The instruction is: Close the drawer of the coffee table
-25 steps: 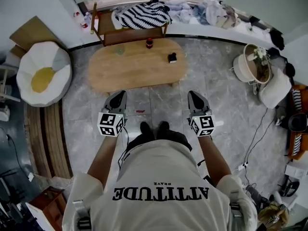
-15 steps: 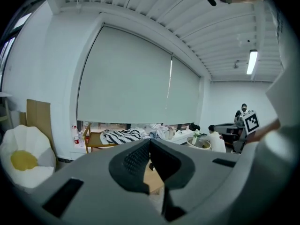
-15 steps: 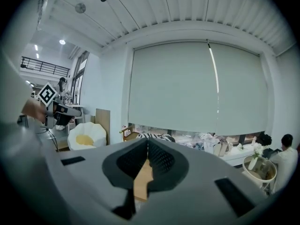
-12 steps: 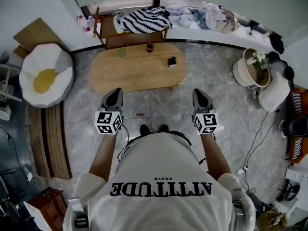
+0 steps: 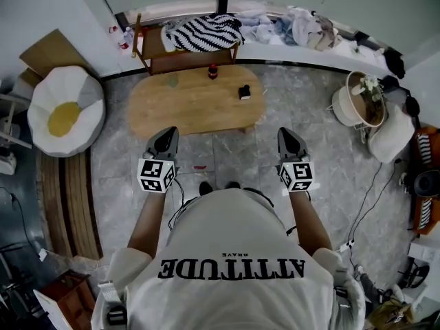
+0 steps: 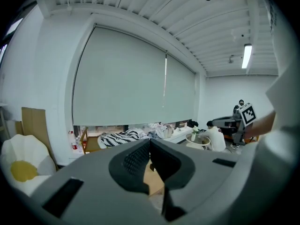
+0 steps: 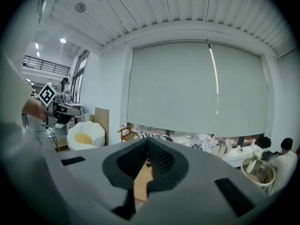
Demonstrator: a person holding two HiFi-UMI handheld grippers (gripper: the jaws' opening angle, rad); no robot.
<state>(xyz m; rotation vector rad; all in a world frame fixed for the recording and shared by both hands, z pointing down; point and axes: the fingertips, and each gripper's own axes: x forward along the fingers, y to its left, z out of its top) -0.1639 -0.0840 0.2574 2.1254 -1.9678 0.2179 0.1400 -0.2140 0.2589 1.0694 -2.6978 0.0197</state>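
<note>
The oval wooden coffee table stands on the grey stone floor ahead of me; no drawer front shows from above. A small dark bottle and a small black object sit on its top. My left gripper hovers short of the table's near left edge, jaws shut and empty. My right gripper hangs right of the table's near right end, also shut on nothing. In the left gripper view my left gripper points level toward the window; in the right gripper view a strip of tabletop shows past my right gripper.
A wooden bench with a striped cloth stands behind the table by the window ledge. A white and yellow beanbag lies at left. A round basket stand and cables are at right. A person sits far right.
Both grippers have risen slightly and drifted a little outward; the view has shifted back from the table. The jaws stay shut.
</note>
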